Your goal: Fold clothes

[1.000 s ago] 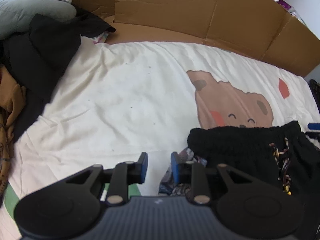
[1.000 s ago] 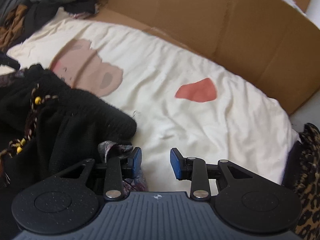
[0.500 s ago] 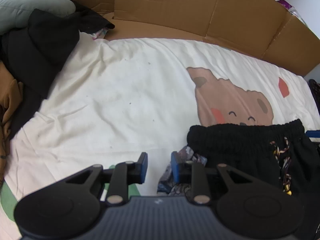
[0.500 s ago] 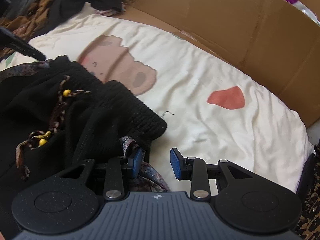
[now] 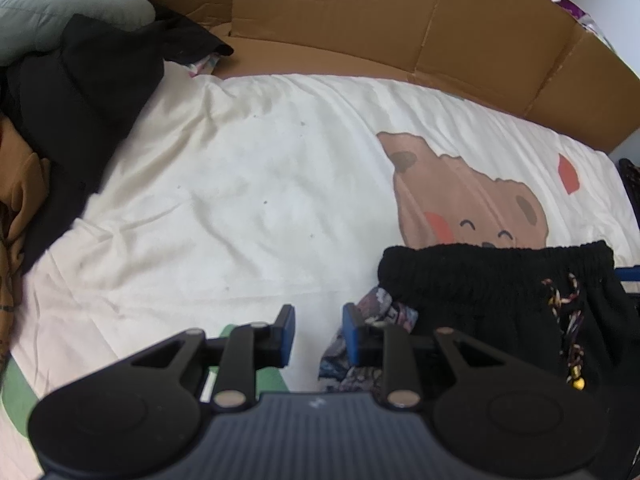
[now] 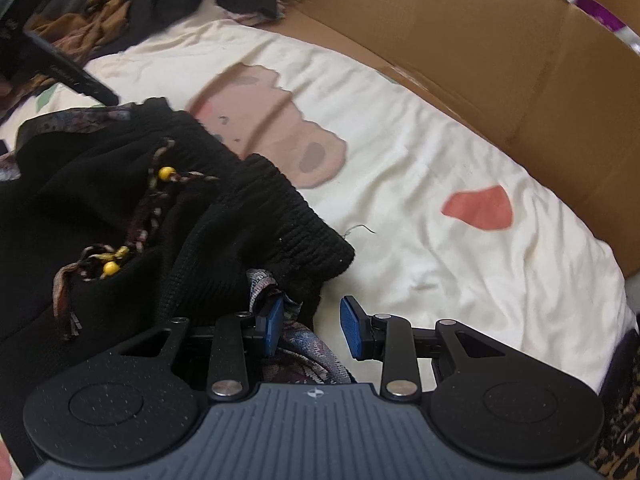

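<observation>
Left gripper (image 5: 316, 334): jaws narrowly apart, only bare sheet in the gap, nothing held. Just right of its right finger, a patterned cloth (image 5: 384, 312) poking out from under the black garment (image 5: 480, 292). Right gripper (image 6: 310, 330): jaws a little wider, also gripping nothing, though the garment's near right corner and a fold of the same patterned cloth (image 6: 304, 352) lie partly in the gap, pads not pressing.

Farther out, black garment (image 6: 120, 208) bunched at the near edge of the bed sheet (image 5: 240, 200), ribbed waistband to the far side, beaded drawstring (image 6: 160, 200) loose on top. Beyond it, open sheet with a bear print, then a cardboard wall (image 5: 360, 20). Far left, a pile of other clothes (image 5: 80, 80).

Likely step: taking the two waistband corners to spread the garment flat before folding.

- Slide the left gripper right until the waistband's left corner sits between the pads, then close.
- Bring the right gripper onto the waistband's right end; take the ribbed edge alone (the patterned cloth looks like a separate layer or a lining, hard to tell which).
- Bite deep enough into the ribbing: thick knit, apt to slip from a shallow pinch.
- Lift both corners together and level, carry toward the far open sheet, lay down taut.
- Keep clear of the drawstring to avoid a snag.
- Stay well away from the left pile.
</observation>
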### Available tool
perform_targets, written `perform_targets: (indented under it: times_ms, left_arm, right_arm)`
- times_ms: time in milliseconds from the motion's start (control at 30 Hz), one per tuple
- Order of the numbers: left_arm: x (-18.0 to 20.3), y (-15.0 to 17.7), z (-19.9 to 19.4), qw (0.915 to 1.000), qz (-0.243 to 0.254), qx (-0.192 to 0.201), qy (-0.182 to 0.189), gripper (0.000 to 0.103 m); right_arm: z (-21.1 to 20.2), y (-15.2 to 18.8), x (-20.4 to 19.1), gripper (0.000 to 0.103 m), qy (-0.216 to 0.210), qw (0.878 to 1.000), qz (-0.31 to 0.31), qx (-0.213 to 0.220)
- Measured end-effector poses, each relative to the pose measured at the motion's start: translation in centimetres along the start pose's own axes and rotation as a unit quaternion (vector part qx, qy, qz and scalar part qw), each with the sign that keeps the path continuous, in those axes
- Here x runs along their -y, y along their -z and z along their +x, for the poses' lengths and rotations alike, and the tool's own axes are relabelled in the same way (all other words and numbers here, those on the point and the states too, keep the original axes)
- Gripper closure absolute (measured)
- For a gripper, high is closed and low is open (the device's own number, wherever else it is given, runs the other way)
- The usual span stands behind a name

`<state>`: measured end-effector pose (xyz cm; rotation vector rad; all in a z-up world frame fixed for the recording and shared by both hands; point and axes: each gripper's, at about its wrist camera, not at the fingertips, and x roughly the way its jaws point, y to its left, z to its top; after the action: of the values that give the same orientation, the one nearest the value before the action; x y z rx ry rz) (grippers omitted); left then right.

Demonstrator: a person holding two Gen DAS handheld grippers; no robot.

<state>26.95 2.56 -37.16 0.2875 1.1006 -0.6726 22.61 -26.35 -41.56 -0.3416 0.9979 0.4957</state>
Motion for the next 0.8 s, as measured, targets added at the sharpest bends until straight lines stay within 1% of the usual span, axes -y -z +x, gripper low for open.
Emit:
perform_targets:
  times_ms: [100,200,267,433,533,567,667,700,800]
  left_arm:
    - [0.0,0.0,0.1,1.0,-0.003,-0.002,0.0,0.075]
    - [0.1,0.0,0.1,1.0,-0.001,-0.002,0.0,0.075]
    - [0.1,0.0,0.2,1.0,-0.001,-0.002,-0.001,0.075]
    - [0.1,-0.1,0.2,1.0,-0.006,0.0,-0.001,0.075]
    - [0.1,-0.2,0.1,1.0,-0.005,0.003,0.001,0.075]
    - [0.1,-0.2,0.1,1.0,-0.006,0.004,0.001,0.075]
    - [0.0,-0.2,0.1,0.9999,-0.01,0.004,0.002,0.075]
    - [0.1,-0.2,0.2,0.9999,-0.01,0.003,0.003,0.075]
    - [0.1,-0.1,0.2,1.0,-0.009,0.002,0.003,0.075]
  right_arm:
    - [0.6,-0.2,-0.1,0.065,-0.006,1.0,0.003,-0.003]
    - [1.4,-0.4,0.1,0.065,-0.025,0.999,0.029,-0.002]
    - [1.7,-0.6,-0.1,0.065,-0.033,0.999,0.034,0.001]
    - [2.1,-0.9,-1.0,0.066,-0.021,1.0,0.012,0.008]
    - [1.5,-1.0,-1.3,0.066,0.002,1.0,-0.001,0.02]
    - [1.3,-1.0,-1.4,0.066,0.003,1.0,-0.002,0.021]
    - [0.8,-1.2,-1.5,0.074,0.008,1.0,-0.003,0.025]
    - [0.9,-1.2,-1.5,0.078,0.0,1.0,0.002,0.022]
    - [1.6,-1.3,-1.7,0.078,-0.013,1.0,0.009,0.006]
